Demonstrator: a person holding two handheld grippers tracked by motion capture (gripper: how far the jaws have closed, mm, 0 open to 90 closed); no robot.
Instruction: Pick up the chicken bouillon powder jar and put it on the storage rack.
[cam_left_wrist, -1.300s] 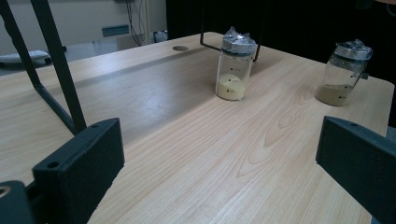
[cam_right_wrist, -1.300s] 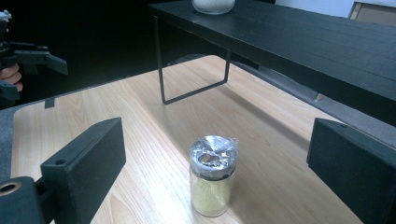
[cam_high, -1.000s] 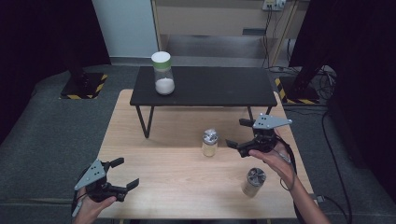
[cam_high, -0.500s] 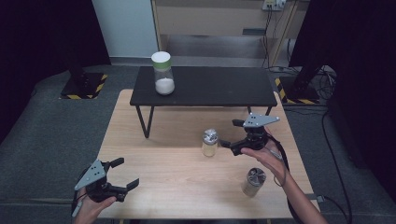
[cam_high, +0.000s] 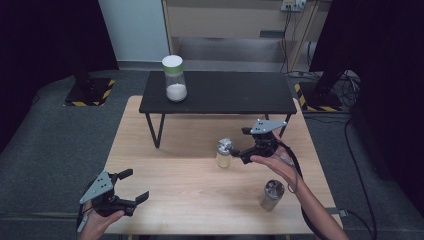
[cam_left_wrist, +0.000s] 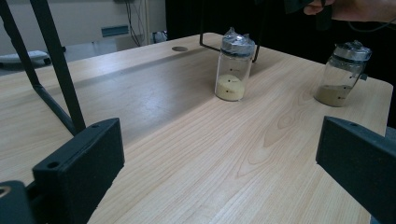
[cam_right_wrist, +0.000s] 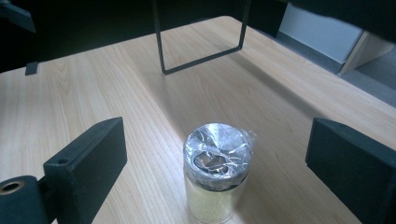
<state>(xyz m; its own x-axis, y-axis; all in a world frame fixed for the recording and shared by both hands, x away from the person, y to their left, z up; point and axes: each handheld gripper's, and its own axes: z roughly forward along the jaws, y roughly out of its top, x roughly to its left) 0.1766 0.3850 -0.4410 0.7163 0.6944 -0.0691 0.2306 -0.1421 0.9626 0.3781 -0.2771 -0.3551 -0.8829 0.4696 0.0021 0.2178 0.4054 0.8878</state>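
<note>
Approach matters here: the right tongs (cam_high: 237, 150), jaws apart, face the foil-capped jar (cam_high: 224, 153) standing upright on the bench (cam_high: 165, 172), just in front of the black stand (cam_high: 220, 92). Centre the jar between both pads before closing. Left tongs (cam_high: 131, 192) gape idle, well apart.

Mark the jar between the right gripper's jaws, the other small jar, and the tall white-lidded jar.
Jar between the jaws (cam_right_wrist: 215, 186), right gripper view, glass side.
Other small jar (cam_high: 271, 195), high view, body.
White-lidded jar (cam_high: 173, 62), high view, lid.
</note>
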